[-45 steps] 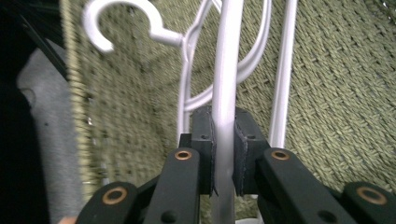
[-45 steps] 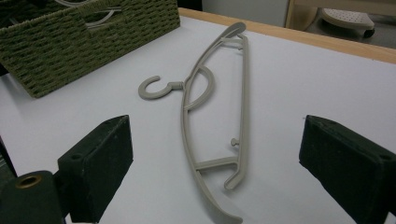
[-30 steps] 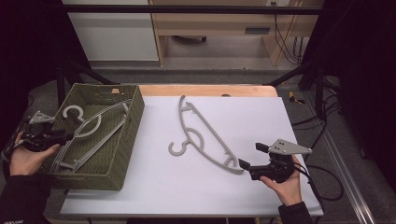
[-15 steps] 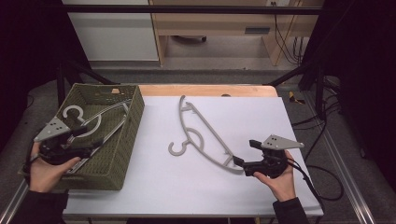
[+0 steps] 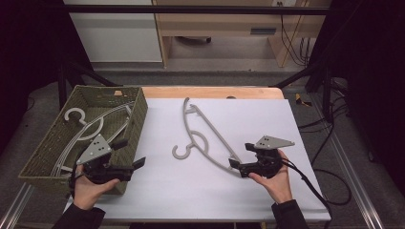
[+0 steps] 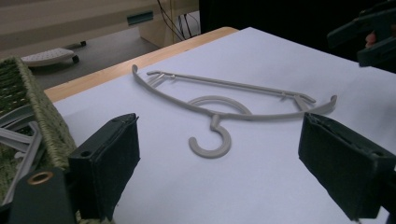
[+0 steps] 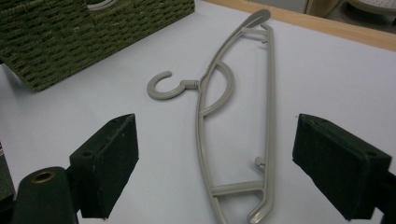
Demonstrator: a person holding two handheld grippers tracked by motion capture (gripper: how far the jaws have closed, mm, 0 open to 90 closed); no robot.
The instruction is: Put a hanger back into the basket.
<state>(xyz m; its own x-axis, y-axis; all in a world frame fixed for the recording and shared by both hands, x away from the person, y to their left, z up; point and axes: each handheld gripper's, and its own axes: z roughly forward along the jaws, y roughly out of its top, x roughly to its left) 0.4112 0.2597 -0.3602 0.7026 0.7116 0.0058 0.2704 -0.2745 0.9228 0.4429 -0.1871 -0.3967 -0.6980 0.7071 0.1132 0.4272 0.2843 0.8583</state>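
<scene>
Grey hanger flat (hook leftward)

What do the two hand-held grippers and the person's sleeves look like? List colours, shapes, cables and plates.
The left black two-jaw gripper and the right black two-jaw gripper each carry a grey three-cornered plate on top. Their jaws end in thick black rectangular pads, and a brass-coloured eyelet sits near one pad. A black cable trails from the right one. The person's sleeves are dark.

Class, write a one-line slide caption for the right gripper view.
Open right gripper faces a grey hanger lying flat beside a woven basket.
</scene>
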